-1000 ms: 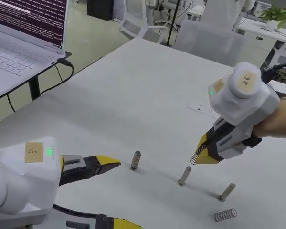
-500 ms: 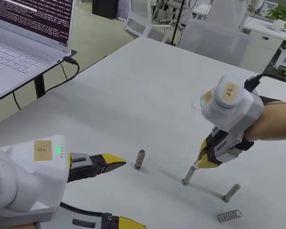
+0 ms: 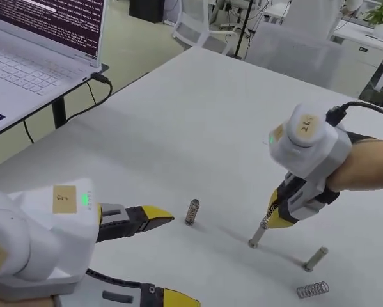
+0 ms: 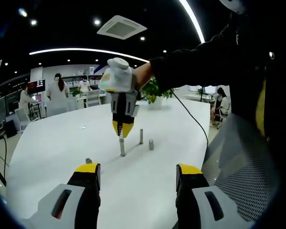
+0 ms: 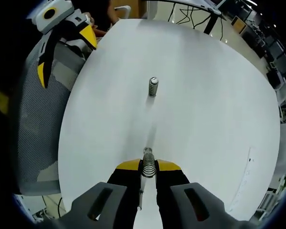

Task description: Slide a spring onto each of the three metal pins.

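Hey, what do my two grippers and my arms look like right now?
Both the left gripper and the right gripper have rounded white housings, each with a tan handwritten sticker and a green light. Their fingers are dark grey with yellow tips. A black cable leaves the right one's back. The right arm wears a dark sleeve.

From overhead we see the table (image 3: 197,109); our gripper views face each other across it, sharing the spring-covered pin (image 5: 153,87).
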Demonstrator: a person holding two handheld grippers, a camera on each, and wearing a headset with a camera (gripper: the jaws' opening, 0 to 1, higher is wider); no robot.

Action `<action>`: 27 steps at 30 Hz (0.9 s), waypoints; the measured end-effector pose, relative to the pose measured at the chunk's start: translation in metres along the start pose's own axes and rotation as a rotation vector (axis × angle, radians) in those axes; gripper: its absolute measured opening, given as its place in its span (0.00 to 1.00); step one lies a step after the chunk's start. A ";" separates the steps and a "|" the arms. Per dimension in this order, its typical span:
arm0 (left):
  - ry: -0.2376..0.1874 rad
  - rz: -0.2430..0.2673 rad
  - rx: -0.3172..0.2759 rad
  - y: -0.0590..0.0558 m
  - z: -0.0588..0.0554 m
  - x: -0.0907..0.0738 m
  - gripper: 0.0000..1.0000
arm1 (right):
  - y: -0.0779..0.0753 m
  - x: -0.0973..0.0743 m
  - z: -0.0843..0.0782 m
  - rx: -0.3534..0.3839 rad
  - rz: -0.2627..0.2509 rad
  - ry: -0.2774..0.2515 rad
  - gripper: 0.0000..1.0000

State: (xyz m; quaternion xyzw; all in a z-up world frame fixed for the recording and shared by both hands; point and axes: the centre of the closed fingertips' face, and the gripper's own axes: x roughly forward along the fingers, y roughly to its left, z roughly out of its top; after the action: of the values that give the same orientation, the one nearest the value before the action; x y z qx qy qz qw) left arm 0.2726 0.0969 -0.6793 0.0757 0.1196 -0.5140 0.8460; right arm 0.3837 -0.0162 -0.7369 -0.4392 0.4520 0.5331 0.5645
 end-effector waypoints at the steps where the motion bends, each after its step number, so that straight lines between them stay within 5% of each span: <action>1: -0.001 -0.002 -0.001 0.000 0.000 0.000 0.60 | 0.000 0.002 -0.001 -0.002 0.001 0.006 0.09; 27: -0.004 0.001 -0.007 0.000 0.001 0.000 0.60 | 0.009 0.046 -0.008 0.036 0.017 0.027 0.09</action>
State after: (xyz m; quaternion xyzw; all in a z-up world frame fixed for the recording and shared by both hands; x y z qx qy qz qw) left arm 0.2728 0.0971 -0.6785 0.0719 0.1198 -0.5131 0.8469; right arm 0.3758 -0.0145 -0.7835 -0.4323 0.4728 0.5237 0.5615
